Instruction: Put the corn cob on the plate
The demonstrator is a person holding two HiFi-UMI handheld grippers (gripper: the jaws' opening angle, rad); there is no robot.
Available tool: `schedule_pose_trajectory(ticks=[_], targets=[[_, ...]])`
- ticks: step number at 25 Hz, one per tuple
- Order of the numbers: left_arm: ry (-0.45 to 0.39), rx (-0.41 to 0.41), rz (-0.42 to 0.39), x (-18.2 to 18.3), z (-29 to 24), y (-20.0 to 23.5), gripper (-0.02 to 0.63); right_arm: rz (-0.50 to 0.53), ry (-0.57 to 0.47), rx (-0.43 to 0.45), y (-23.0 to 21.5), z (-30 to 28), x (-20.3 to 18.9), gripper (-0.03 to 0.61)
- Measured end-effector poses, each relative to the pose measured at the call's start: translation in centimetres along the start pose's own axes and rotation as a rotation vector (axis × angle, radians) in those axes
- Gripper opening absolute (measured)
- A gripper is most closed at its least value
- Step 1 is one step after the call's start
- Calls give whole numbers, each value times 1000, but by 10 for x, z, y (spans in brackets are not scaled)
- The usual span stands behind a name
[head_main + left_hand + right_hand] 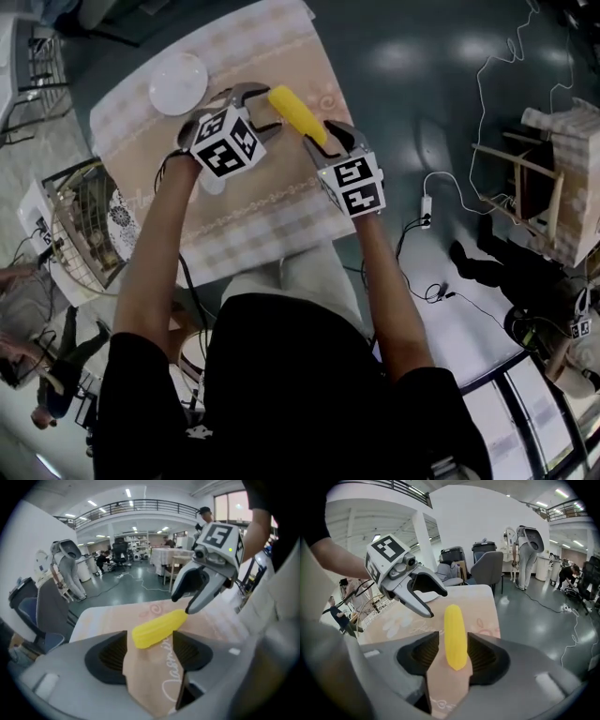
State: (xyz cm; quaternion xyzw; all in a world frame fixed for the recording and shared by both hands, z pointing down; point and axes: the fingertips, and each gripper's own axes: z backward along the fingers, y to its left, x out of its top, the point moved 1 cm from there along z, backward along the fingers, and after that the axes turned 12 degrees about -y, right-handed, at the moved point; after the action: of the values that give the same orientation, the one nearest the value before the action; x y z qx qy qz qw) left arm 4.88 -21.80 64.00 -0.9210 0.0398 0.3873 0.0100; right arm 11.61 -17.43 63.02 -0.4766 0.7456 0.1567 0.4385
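A yellow corn cob lies on the beige tablecloth, right of a white plate at the table's far left. My left gripper is at the cob's far end, jaws open, the cob's tip just between them without the pads touching. My right gripper is at the other end, jaws open, straddling the cob with a narrow gap on each side. In each gripper view the other gripper shows across the cob: the right gripper and the left gripper, both with spread jaws.
A wire-frame chair stands at the table's left edge. Wooden furniture and a power strip with cables are on the dark floor to the right. The table's right edge runs close to the cob.
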Motion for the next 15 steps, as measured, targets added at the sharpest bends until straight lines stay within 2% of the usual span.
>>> schedule_pose_trajectory(ticks=[5, 8, 12, 15], targets=[[107, -86, -178, -9, -22, 0, 300, 13, 54, 6, -2, -12, -18, 212], [176, -133, -289, -19, -37, -2, 325, 19, 86, 7, -4, -15, -30, 219], [227, -133, -365, -30, -51, 6, 331, 44, 127, 14, -4, -22, -43, 224], [248, -156, -385, -29, -59, 8, 333, 76, 160, 20, -5, -25, -49, 225]])
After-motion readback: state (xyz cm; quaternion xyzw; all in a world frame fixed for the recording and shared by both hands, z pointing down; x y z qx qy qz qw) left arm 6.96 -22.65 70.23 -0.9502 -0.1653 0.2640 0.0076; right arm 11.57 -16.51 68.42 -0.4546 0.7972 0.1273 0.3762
